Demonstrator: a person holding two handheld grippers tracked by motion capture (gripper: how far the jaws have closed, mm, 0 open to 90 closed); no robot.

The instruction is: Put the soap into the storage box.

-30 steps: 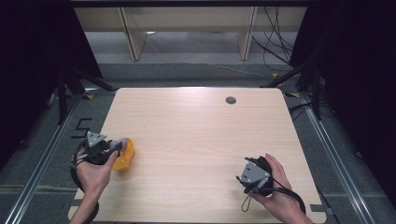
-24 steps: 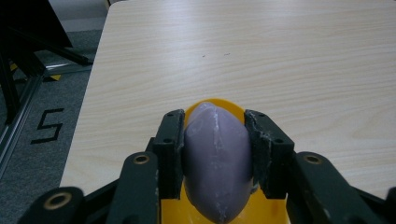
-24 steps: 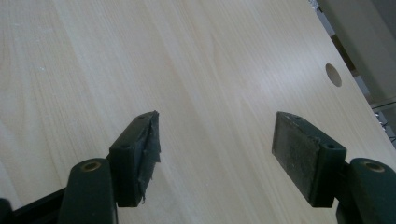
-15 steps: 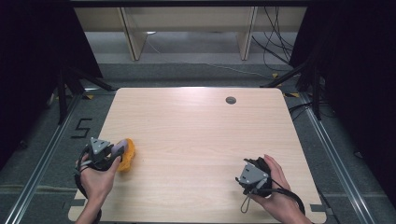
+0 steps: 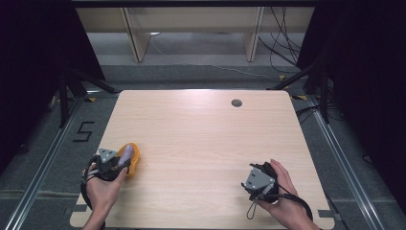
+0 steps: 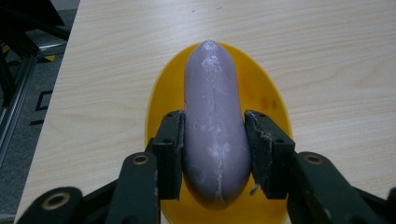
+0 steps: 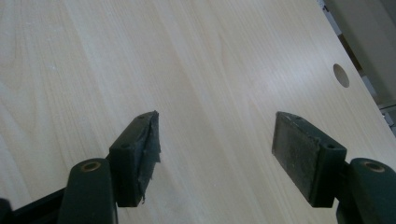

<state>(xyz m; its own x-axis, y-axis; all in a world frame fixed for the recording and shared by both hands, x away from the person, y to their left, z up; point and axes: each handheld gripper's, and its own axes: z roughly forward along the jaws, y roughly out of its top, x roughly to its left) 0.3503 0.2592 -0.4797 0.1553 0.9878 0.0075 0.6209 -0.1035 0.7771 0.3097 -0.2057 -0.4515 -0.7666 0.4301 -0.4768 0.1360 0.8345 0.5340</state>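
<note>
A long purple eggplant-shaped piece [image 6: 215, 126] lies lengthwise over a yellow oval plate [image 6: 163, 93] near the table's left front corner. My left gripper [image 6: 214, 149] is shut on the purple piece, both pads pressed against its sides. From above, the purple piece [image 5: 125, 154] shows over the yellow plate [image 5: 134, 157], just ahead of the left gripper [image 5: 118, 162]. My right gripper [image 7: 215, 149] stands open over bare wood, nothing between its jaws. In the high view the right gripper [image 5: 253, 173] rests low at the table's front right.
The wooden table [image 5: 201, 139] has a round cable hole [image 5: 236, 102] near its far edge, also seen as a cable hole [image 7: 341, 75] from the right gripper. Dark stands and cables surround the table on the floor.
My left gripper has come down and toward the table's front with the purple piece in it, and the yellow plate shows a little nearer too. The right hand has kept still.
</note>
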